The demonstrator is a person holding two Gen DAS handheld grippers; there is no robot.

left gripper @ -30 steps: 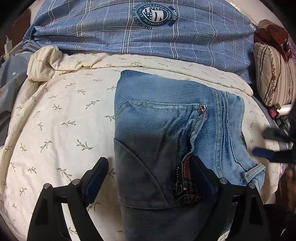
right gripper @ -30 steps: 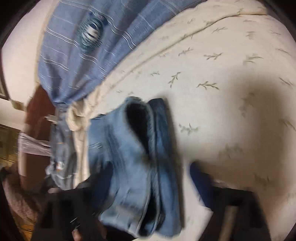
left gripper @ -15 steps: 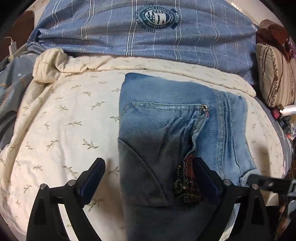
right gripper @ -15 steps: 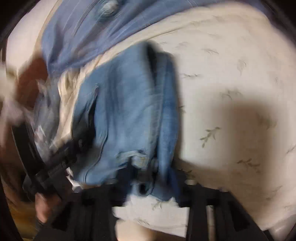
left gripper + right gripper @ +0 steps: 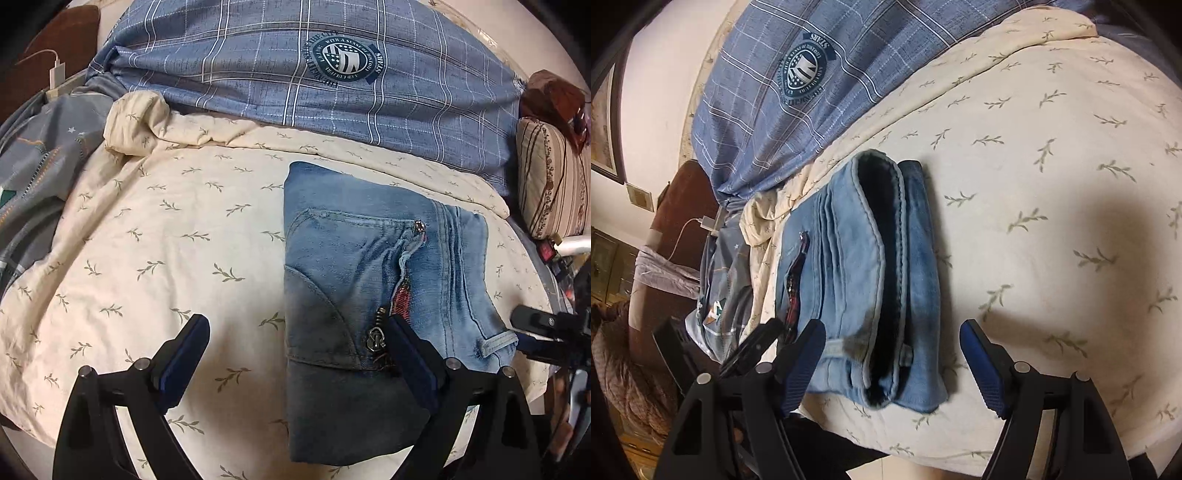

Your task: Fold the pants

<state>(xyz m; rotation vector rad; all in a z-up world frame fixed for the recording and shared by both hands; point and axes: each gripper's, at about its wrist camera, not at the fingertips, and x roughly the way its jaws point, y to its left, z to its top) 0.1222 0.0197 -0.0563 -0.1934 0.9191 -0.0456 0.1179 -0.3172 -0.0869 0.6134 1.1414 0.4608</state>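
Observation:
The blue jeans (image 5: 369,266) lie folded into a thick rectangle on the cream leaf-print sheet (image 5: 166,240), zipper and back pocket facing up. My left gripper (image 5: 295,325) hovers open over their near left part, one finger above the sheet and the other above the zipper. In the right wrist view the jeans (image 5: 849,258) show their open waistband end. My right gripper (image 5: 892,328) straddles that end; its jaws are opening and the pads stand clear of the denim. It also shows at the jeans' belt-loop corner as the right gripper (image 5: 517,328).
A blue plaid pillow (image 5: 314,74) lies along the far side of the bed. A striped cushion (image 5: 550,177) sits at the right, grey star-print bedding (image 5: 33,158) and a white charger (image 5: 57,70) at the left. The bed's near edge (image 5: 923,446) drops off just below the jeans.
The left wrist view has drawn back and slid left, so the jeans sit further right. The right gripper narrowed around the waistband end, then widened again; it now shows beside the belt-loop corner.

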